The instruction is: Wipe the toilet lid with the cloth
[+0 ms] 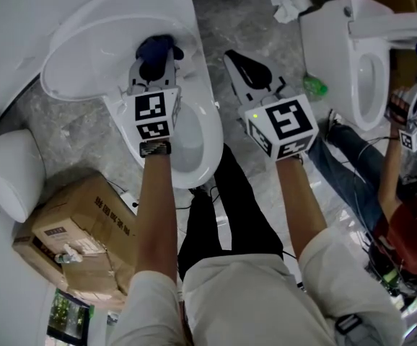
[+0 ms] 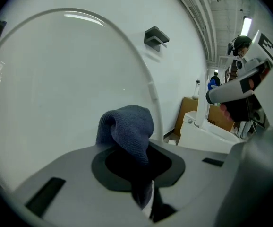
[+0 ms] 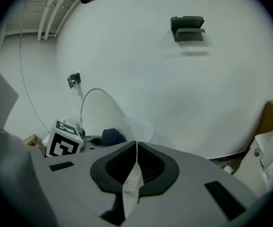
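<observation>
- Clenched in the left gripper (image 2: 142, 174) jaws: dark blue cloth (image 2: 128, 126), bunched ahead toward the raised toilet lid (image 2: 56, 79), ready for wiping.
- Pressed together on nothing: right gripper (image 3: 135, 164) jaws, right of that lid, likely out of the wiping path.

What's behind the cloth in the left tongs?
The raised white toilet lid stands right behind the dark blue cloth held in the left tongs. Whether they touch is hidden by the cloth itself.
</observation>
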Demonstrator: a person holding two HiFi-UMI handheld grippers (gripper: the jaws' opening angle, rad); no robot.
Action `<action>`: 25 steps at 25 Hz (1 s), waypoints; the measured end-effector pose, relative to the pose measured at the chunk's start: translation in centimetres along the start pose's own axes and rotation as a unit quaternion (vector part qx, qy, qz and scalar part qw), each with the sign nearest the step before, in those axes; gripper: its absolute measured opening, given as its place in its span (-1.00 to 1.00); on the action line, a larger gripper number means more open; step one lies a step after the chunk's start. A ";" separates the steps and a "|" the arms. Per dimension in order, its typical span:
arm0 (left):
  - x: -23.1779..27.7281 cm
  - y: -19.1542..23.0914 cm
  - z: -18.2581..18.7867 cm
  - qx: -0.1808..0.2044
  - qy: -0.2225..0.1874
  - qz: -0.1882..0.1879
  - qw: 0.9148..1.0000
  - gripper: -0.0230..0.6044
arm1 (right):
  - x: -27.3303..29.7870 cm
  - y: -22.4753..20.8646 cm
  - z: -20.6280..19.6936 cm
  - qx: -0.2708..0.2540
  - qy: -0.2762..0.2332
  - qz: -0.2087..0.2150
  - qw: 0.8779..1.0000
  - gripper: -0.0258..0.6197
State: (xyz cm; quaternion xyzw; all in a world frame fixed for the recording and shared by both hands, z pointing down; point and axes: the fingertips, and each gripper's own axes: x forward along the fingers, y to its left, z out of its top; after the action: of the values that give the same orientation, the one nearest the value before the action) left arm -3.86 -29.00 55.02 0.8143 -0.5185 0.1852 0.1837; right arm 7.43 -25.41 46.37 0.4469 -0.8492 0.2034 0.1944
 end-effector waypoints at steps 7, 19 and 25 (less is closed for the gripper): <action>2.7 -3.5 -2.1 0.008 0.021 -0.038 0.999 -0.77 | -0.9 -1.1 -1.6 0.008 0.007 -0.007 1.000 -0.83; 4.9 -3.3 -8.7 -0.018 0.057 -0.045 0.997 -0.77 | -1.7 -2.3 -4.2 0.019 0.030 -0.009 0.999 -0.83; 5.4 -1.5 -13.0 -0.018 0.110 -0.030 0.993 -0.77 | -0.6 -1.8 -4.6 0.011 0.042 0.001 0.999 -0.83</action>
State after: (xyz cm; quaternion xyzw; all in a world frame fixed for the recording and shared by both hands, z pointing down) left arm -1.81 -26.18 68.70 0.8011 -0.4735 0.2584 0.2594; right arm 9.99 -23.54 50.25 0.4390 -0.8386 0.2313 0.2248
